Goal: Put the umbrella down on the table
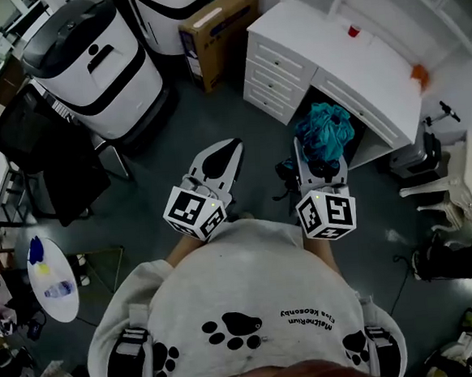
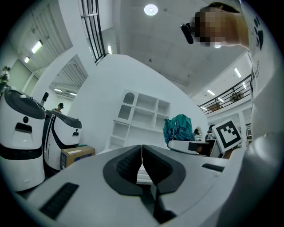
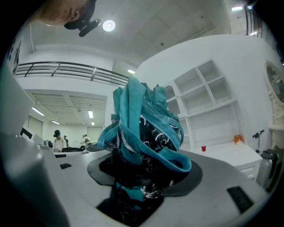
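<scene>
So, head view: we hold left gripper [image 1: 220, 162] with jaws pressed together, nothing in them. Right gripper [image 1: 321, 159] beside it pinches bunched teal umbrella [image 1: 326, 129], up in air just short of white table [image 1: 348, 65] front edge, not on it. Red cup [image 1: 354, 30] near table's back edge. Left gripper view: our jaws touching, empty. Right gripper view: jaws spread wide, clamped round umbrella fabric, table behind.
</scene>
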{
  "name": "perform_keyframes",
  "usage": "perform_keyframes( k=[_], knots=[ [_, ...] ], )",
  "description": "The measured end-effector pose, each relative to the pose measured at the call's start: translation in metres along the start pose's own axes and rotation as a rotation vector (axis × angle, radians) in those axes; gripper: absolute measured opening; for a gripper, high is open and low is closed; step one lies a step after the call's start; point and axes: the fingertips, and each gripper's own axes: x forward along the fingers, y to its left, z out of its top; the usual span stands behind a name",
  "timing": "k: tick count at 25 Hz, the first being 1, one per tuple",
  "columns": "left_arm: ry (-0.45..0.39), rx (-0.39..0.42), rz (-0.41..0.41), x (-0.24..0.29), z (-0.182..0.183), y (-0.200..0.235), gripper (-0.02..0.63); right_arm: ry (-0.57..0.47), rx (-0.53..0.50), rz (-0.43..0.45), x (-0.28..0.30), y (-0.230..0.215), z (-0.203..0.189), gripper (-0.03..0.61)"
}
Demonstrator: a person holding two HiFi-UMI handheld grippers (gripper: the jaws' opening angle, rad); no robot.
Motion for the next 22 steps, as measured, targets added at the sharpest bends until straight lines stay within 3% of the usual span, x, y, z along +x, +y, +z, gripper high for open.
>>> perform_keyframes(
  k=[10,22],
  knots=[
    [0.018,-0.007,0.061,0.028,0.004,0.014,0.02,0.029,0.025,0.051,0.032,-0.017,-0.001,0.273],
    [0.05,-0.012,-0.126,0.118,-0.004,0.018,0.02,0.022,0.028,-0.09,0.06,-0.073,-0.008,0.273]
  ],
)
